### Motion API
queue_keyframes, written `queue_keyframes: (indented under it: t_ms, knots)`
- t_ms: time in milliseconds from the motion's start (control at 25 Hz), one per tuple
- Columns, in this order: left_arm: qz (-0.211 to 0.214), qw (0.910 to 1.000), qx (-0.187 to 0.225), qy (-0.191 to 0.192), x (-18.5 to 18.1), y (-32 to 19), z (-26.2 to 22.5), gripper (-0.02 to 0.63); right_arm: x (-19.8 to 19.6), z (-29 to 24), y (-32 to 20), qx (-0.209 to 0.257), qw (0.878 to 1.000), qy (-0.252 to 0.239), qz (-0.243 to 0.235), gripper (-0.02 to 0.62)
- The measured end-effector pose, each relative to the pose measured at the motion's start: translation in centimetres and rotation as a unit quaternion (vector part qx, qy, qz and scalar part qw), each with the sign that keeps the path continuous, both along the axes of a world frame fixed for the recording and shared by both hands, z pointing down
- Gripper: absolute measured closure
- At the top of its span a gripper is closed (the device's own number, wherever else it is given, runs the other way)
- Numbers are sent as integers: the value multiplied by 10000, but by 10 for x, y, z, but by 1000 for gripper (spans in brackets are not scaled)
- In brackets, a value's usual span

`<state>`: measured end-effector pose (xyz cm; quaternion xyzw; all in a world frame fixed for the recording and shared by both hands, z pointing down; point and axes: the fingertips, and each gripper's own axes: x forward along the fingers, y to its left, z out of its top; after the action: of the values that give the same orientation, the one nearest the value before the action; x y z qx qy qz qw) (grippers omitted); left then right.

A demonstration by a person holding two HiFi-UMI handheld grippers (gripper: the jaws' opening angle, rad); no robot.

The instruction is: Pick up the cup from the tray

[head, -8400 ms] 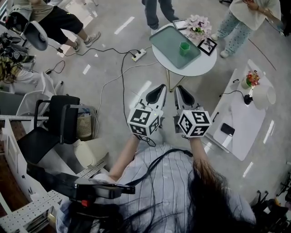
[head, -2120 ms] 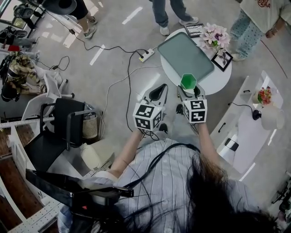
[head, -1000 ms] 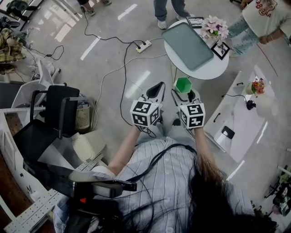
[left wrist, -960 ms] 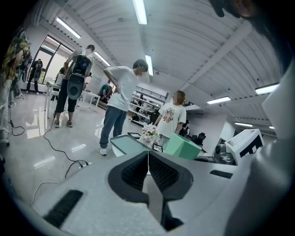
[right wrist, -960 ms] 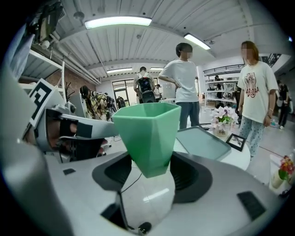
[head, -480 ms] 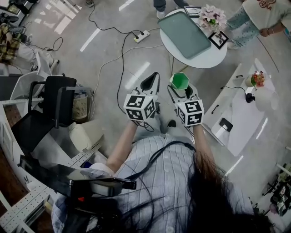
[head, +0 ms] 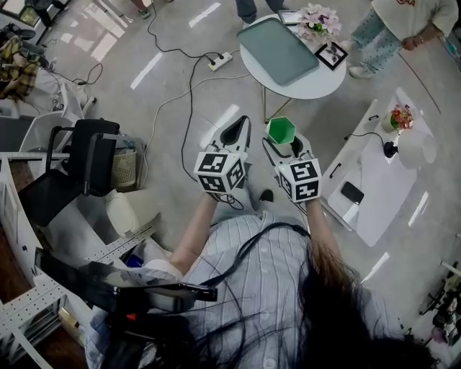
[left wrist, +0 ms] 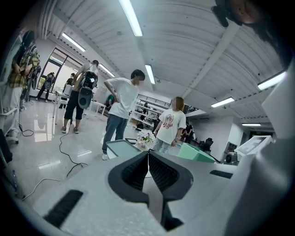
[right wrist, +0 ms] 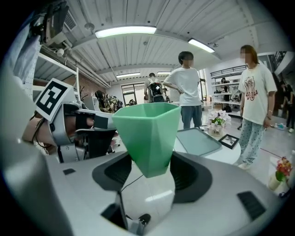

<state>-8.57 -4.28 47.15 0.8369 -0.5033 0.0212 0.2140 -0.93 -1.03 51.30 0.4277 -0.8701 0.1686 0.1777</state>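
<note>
A green faceted cup (head: pixel 282 130) (right wrist: pixel 146 135) is held upright in the air, with my right gripper (head: pixel 282 141) (right wrist: pixel 147 168) shut on its lower part. The grey-green tray (head: pixel 277 50) (right wrist: pixel 198 140) lies empty on the round white table (head: pixel 310 83), well ahead of both grippers. My left gripper (head: pixel 235 135) (left wrist: pixel 148 161) is shut with nothing between its jaws, level with the right one and to its left. The tray (left wrist: pixel 120 147) also shows past the left jaws.
On the table beside the tray stand a flower pot (head: pixel 317 20) and a picture frame (head: pixel 331 55). People stand round the table (right wrist: pixel 188 90) (right wrist: pixel 251 101). A white desk (head: pixel 374 187) with a phone is to the right, a black chair (head: pixel 79 173) to the left, and cables cross the floor (head: pixel 191 86).
The cup has left the tray and is now held in my right gripper, carried back away from the table. Both grippers have drawn towards the person.
</note>
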Motion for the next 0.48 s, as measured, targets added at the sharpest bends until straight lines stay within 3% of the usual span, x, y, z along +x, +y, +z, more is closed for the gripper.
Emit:
queue_keyframes:
  t_ms: [480]
  knots:
    - [-3, 9999, 90, -64, 58, 62, -4, 591, 58, 2, 65, 0, 10000, -13, -54, 331]
